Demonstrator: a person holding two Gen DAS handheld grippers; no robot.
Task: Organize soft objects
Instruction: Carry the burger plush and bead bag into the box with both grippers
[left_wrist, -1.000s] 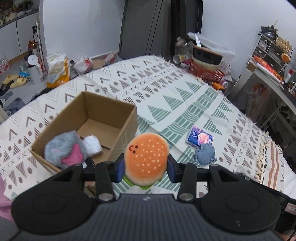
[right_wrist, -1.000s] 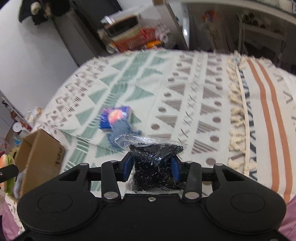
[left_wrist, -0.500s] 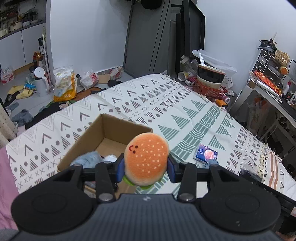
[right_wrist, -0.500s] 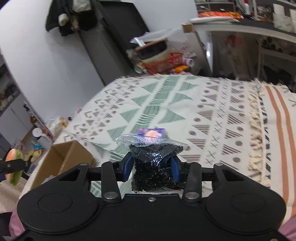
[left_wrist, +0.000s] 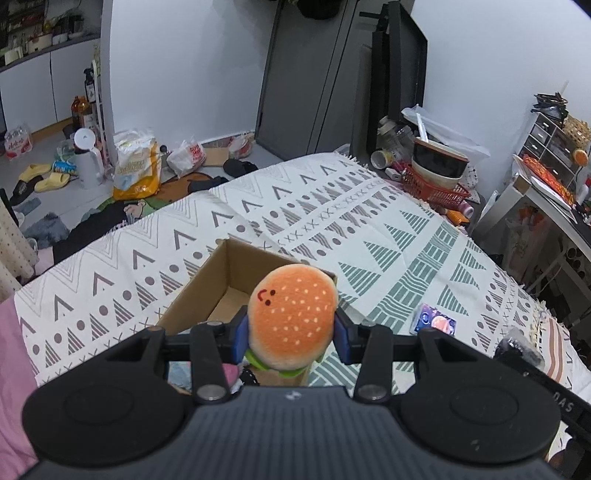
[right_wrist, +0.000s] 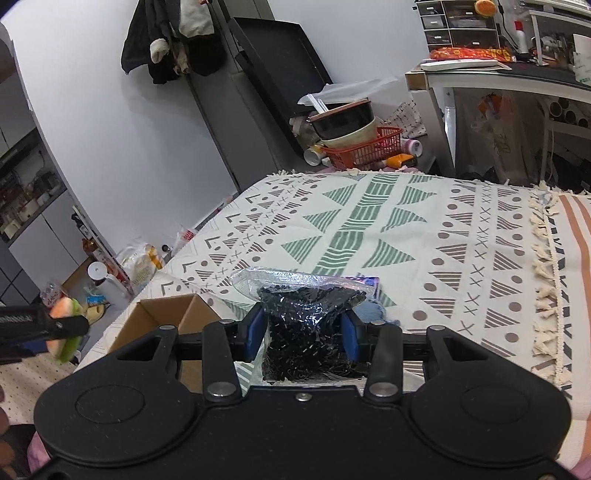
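Note:
My left gripper (left_wrist: 291, 334) is shut on an orange burger plush (left_wrist: 291, 319) with a small face, held above the near side of an open cardboard box (left_wrist: 207, 280) on the patterned bed cover. Something pink shows in the box under my fingers; the rest of its inside is hidden. My right gripper (right_wrist: 303, 332) is shut on a clear plastic bag of black shreds (right_wrist: 312, 321), held above the bed. In the right wrist view the box (right_wrist: 166, 314) lies at lower left, and the burger plush (right_wrist: 64, 326) hangs in the left gripper at the far left.
A small blue packet (left_wrist: 434, 321) lies on the bed cover (left_wrist: 332, 206) right of the box; a blue-grey soft thing (right_wrist: 373, 314) peeks out behind the bag. A red basket with bowls (left_wrist: 436, 181) stands beyond the bed's far edge. Bags and slippers litter the floor at left.
Both grippers have risen and pulled back from the bed, each keeping its load. The box now sits lower and nearer under the left gripper, its contents mostly hidden.

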